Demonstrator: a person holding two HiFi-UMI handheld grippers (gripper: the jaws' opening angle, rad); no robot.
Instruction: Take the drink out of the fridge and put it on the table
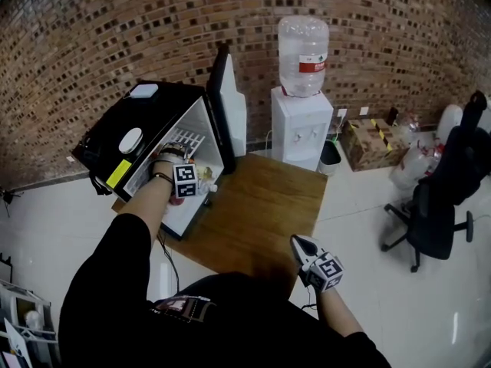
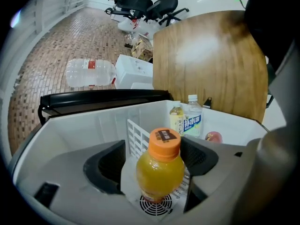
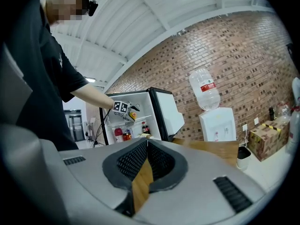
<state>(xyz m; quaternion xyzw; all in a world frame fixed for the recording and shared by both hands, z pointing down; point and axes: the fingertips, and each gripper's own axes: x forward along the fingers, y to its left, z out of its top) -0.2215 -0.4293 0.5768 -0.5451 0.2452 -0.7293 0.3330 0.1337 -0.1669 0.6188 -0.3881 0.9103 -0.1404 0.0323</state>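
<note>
An orange juice bottle (image 2: 159, 172) with an orange cap stands inside the small fridge (image 1: 153, 129), whose door (image 1: 226, 106) is swung wide. My left gripper (image 2: 155, 150) reaches into the fridge with its jaws spread wide on either side of the bottle; a gap shows beside the left pad, so they do not clamp it. From the head view the left gripper (image 1: 188, 179) is at the fridge mouth. My right gripper (image 3: 147, 142) is shut on nothing and hangs over the near edge of the wooden table (image 1: 261, 205), where the head view shows it (image 1: 303, 245).
A yellow drink bottle (image 2: 176, 116), a clear water bottle (image 2: 193, 116) and a red item (image 2: 213, 136) sit in the fridge beyond the juice. A water dispenser (image 1: 301, 125) stands behind the table. A cardboard box (image 1: 376, 140) and an office chair (image 1: 441, 205) are at the right.
</note>
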